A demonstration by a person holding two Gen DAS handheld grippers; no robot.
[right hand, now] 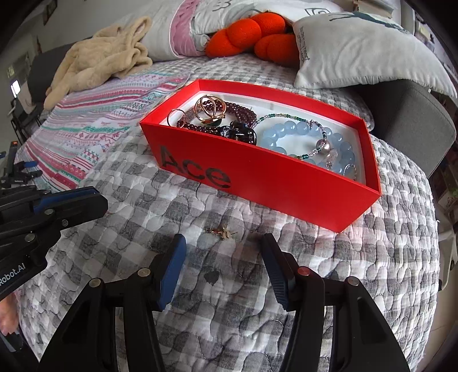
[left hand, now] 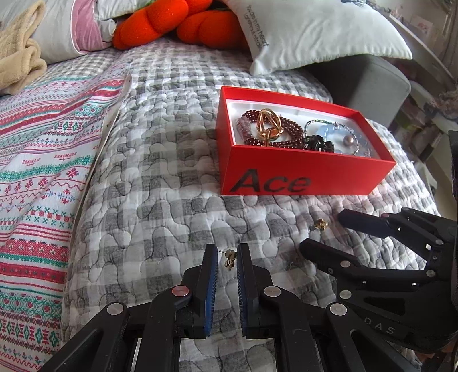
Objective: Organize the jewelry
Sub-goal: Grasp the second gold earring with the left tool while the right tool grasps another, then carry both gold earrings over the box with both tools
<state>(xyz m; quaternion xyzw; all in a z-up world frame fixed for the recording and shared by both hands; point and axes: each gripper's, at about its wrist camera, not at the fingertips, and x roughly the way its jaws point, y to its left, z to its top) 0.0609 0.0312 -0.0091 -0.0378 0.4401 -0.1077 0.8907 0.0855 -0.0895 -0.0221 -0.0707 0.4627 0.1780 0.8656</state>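
On the bed's grey checked quilt (left hand: pixel 160 177), a red box (left hand: pixel 300 171) marked "Ace" lies open with jewelry inside: a dark red bead strand (right hand: pixel 240 111), a gold ring-shaped piece (right hand: pixel 210 110), a pale blue bead bracelet (right hand: pixel 303 130) and a dark glossy piece (right hand: pixel 239 133).

The left gripper (left hand: pixel 227 257) reaches forward low over the quilt, short of the box's near wall. Its jaws stand narrowly apart with a small gold earring (left hand: pixel 230 259) between them, its thin post reaching toward the left jaw; whether the pads actually pinch it cannot be told.

The right gripper (right hand: pixel 223 251) comes in from the right, angled toward the left one, its tips near the quilt. Its jaws are spread wide, and a second gold earring (right hand: pixel 221 231) lies loose on the quilt just ahead of them, between the tips and the box front. In the left wrist view this earring (left hand: pixel 320 224) sits beside the right gripper's upper finger (left hand: pixel 363 221).

Behind the box lie a white pillow (left hand: pixel 315 31), an orange plush (left hand: pixel 194 25), a beige garment (right hand: pixel 106 57) and a patterned striped blanket (left hand: pixel 43 160).
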